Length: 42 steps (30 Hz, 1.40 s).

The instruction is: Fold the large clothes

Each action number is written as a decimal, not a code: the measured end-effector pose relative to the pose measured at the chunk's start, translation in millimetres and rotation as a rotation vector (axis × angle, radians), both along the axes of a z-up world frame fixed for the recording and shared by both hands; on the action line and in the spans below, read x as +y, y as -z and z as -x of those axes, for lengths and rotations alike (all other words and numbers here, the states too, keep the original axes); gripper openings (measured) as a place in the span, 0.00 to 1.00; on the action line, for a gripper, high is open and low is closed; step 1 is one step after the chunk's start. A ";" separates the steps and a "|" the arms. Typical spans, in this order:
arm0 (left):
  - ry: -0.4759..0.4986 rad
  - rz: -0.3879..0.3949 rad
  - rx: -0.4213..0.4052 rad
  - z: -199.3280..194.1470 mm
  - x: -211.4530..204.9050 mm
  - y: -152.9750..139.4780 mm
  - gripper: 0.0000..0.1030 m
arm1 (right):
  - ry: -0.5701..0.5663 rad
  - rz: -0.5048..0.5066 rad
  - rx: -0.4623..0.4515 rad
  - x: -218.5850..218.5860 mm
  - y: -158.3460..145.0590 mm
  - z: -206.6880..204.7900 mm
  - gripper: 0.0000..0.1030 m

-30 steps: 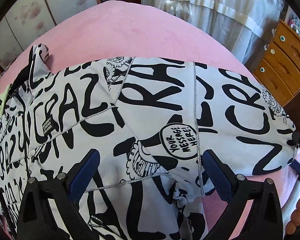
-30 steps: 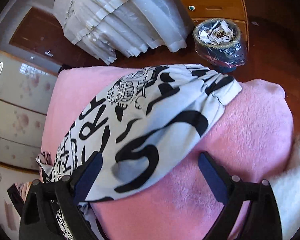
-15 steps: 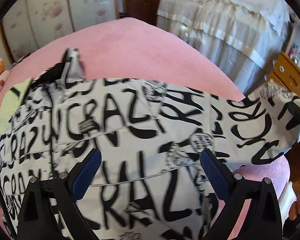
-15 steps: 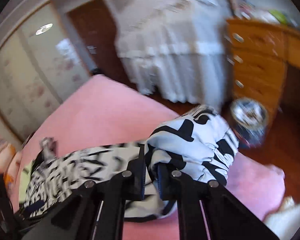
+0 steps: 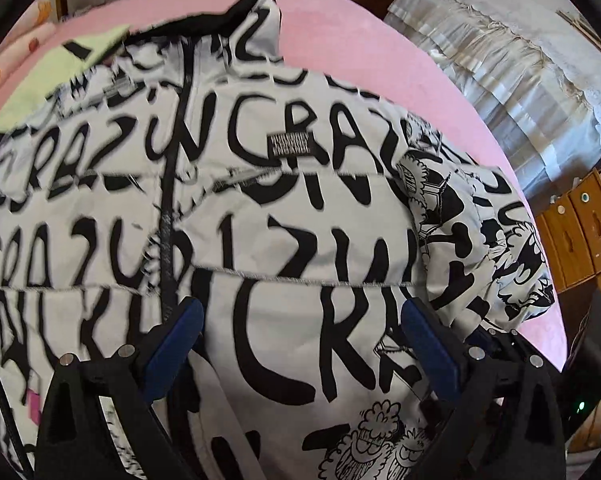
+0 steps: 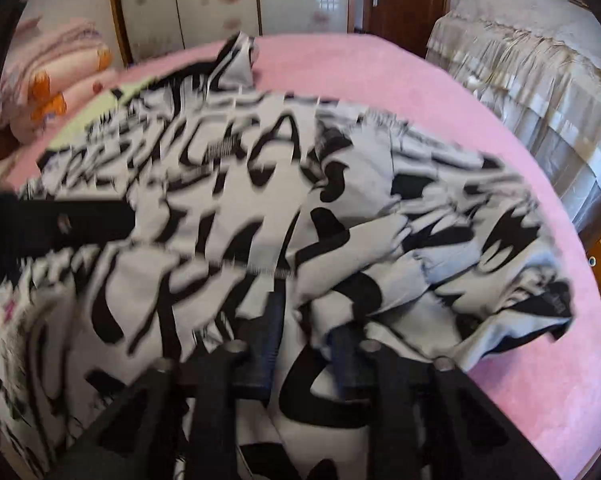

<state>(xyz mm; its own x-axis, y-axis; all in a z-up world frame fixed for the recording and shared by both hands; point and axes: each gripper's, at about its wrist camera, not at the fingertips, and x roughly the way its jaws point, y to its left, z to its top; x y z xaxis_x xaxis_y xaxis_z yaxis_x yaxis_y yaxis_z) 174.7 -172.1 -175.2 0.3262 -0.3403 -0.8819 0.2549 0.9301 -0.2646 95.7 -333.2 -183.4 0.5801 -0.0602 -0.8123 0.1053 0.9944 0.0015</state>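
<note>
The jacket [image 5: 284, 216] lay spread across the bed [image 5: 340, 44], its collar [image 5: 256, 12] toward the far edge. Its sleeve [image 6: 452, 248] lay folded over the body on the right. Pillows [image 6: 48, 88] sat at the bed's far left; a dresser [image 5: 580, 232] stood beyond its right side.

The sleeve [image 6: 440, 240] that lay stretched out toward the bed's [image 6: 540, 380] edge a second ago now lies folded in over the jacket [image 5: 260, 240] — the right gripper [image 6: 304, 344] closed on it, carried it across, and its jaws have just been opening, cloth still bunched between them. The left gripper [image 5: 300, 332], jaws wide, has slid over from the sleeve side to the jacket's zipper [image 5: 166, 216] — now showing the chest.
</note>
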 end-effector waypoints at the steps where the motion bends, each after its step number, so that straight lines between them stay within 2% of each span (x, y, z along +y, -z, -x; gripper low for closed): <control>1: 0.006 0.017 0.012 0.3 -0.2 4.3 0.96 | -0.006 -0.002 0.002 1.9 1.8 3.8 0.40; 6: 0.060 0.113 0.057 0.6 -14.7 15.2 0.96 | -0.028 -0.090 -0.054 -6.0 -18.7 25.6 0.55; 12: 0.153 0.088 0.000 11.8 -50.9 0.4 0.96 | 0.004 -0.207 -0.065 -17.9 -22.0 46.9 0.57; 16: 0.224 0.031 -0.069 25.2 -79.7 -16.1 0.96 | 0.076 -0.287 -0.072 -30.5 -21.6 71.0 0.57; 21: 0.305 -0.083 -0.142 40.5 -119.6 -23.8 0.96 | 0.139 -0.308 -0.084 -49.3 -25.8 95.0 0.57; 26: 0.347 -0.189 -0.149 43.3 -161.9 -14.4 0.96 | 0.181 -0.323 -0.095 -66.7 -26.5 108.6 0.57; 31: 0.352 -0.277 -0.115 33.1 -192.5 8.4 0.96 | 0.218 -0.355 -0.088 -78.1 -20.3 116.0 0.57; 32: 0.347 -0.273 -0.103 30.4 -193.4 11.6 0.93 | 0.222 -0.361 -0.087 -79.2 -19.3 116.5 0.57; 33: 0.338 -0.252 -0.092 28.2 -192.2 12.5 0.86 | 0.223 -0.364 -0.086 -80.5 -18.5 117.6 0.57; 34: 0.344 -0.211 -0.070 25.4 -190.1 12.4 0.63 | 0.224 -0.366 -0.085 -81.0 -17.8 119.0 0.57; 35: 0.344 -0.175 -0.042 21.5 -187.0 11.4 0.49 | 0.224 -0.364 -0.085 -81.4 -17.7 120.0 0.57; 36: 0.325 -0.161 -0.040 17.4 -181.4 8.7 0.39 | 0.224 -0.362 -0.086 -81.7 -17.5 120.3 0.57; 37: 0.315 -0.151 -0.041 13.8 -176.5 5.3 0.22 | 0.223 -0.359 -0.089 -82.0 -18.1 121.7 0.57; 40: 0.279 -0.076 -0.022 -2.0 -153.6 -12.9 0.15 | 0.225 -0.356 -0.093 -83.3 -18.7 124.7 0.57; 42: 0.258 -0.054 -0.079 -11.5 -134.9 -36.8 0.15 | 0.226 -0.354 -0.095 -82.9 -19.2 125.0 0.57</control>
